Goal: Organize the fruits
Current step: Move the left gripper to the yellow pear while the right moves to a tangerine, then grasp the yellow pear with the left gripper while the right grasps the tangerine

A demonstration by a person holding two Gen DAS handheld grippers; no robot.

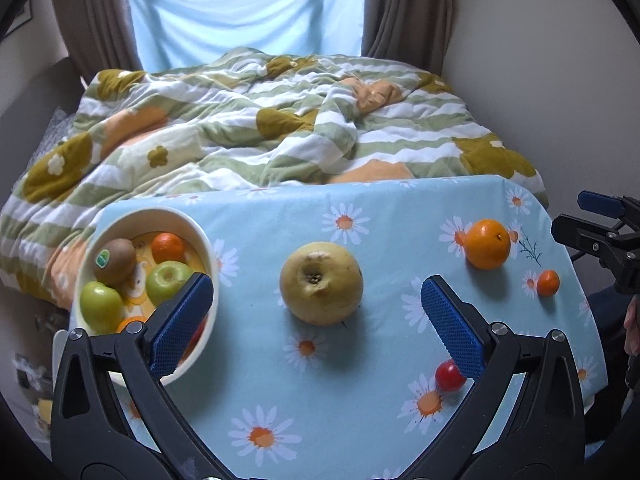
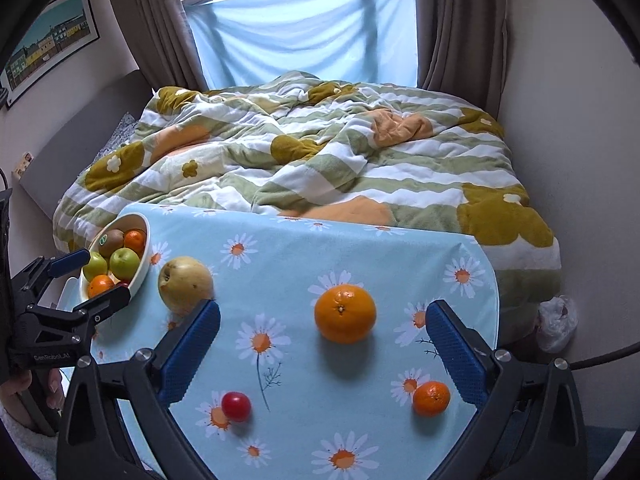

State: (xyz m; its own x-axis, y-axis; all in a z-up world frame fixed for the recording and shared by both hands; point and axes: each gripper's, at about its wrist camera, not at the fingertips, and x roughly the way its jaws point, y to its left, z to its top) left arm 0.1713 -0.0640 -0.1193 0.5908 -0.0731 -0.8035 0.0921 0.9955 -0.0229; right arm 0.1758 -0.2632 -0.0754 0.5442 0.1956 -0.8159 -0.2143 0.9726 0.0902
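Spread wide and empty, the left gripper (image 1: 316, 312) faced the round yellow pear (image 1: 321, 282) lying dead ahead between its jaws, on the daisy-print blue tablecloth (image 1: 400, 208), right of the white fruit bowl (image 1: 208, 248).

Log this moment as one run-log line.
left gripper open over pear | right gripper open over orange | bowl part filled

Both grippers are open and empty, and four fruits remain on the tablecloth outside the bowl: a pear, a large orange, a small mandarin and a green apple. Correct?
Not quite: the fourth loose fruit is a small red fruit, not a green apple. The right wrist view shows it; the green apples sit in the bowl. The rest stands.
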